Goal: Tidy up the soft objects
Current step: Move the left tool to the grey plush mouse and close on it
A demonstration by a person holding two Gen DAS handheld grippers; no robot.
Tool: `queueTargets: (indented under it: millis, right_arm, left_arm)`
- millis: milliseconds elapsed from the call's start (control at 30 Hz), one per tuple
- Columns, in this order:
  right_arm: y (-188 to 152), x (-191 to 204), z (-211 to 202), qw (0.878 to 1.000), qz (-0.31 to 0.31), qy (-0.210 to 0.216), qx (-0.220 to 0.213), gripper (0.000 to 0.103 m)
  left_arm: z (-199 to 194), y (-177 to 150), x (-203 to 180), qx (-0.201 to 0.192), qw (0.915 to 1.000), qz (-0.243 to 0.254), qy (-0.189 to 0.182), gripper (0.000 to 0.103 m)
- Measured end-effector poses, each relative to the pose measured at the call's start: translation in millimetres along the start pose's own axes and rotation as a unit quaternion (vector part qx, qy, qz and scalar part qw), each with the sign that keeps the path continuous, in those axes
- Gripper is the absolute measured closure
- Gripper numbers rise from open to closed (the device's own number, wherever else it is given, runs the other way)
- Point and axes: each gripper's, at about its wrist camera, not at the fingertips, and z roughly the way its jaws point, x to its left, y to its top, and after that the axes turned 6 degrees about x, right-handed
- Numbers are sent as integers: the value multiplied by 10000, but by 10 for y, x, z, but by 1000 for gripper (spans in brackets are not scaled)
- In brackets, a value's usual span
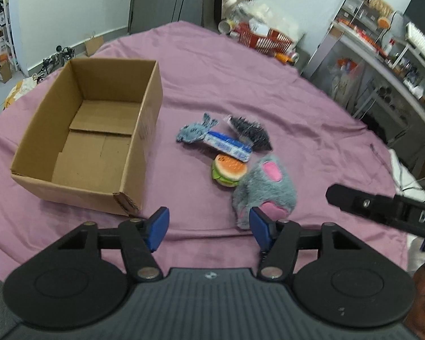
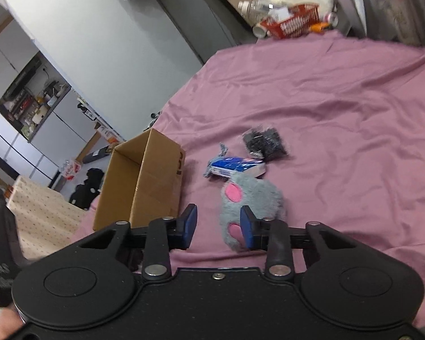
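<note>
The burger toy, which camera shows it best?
The left wrist view. There the burger toy lies in plain sight on the purple sheet, bun and green layer clear, beside the grey plush. In the right wrist view the grey plush hides it, so none of it shows.

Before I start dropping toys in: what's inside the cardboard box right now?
Nothing visible: the cardboard box shows only its bare folded bottom flaps. Its near wall hides a strip of floor.
</note>
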Motion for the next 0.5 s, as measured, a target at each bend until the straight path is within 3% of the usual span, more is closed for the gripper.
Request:
queueTargets:
  millis: [167, 300, 500]
  right_arm:
    - [101, -50, 259, 9995, 219, 130, 205, 71]
    - [104, -265, 477, 9943, 781, 553, 471, 76]
    - [85, -451, 552, 9922, 1085, 382, 478, 74]
  left_arm:
    - [212, 94, 25, 164, 9998, -107, -61, 42]
    - [350, 175, 1, 273, 9995, -130, -81, 42]
    - [571, 250, -46, 496, 9987, -106, -4, 41]
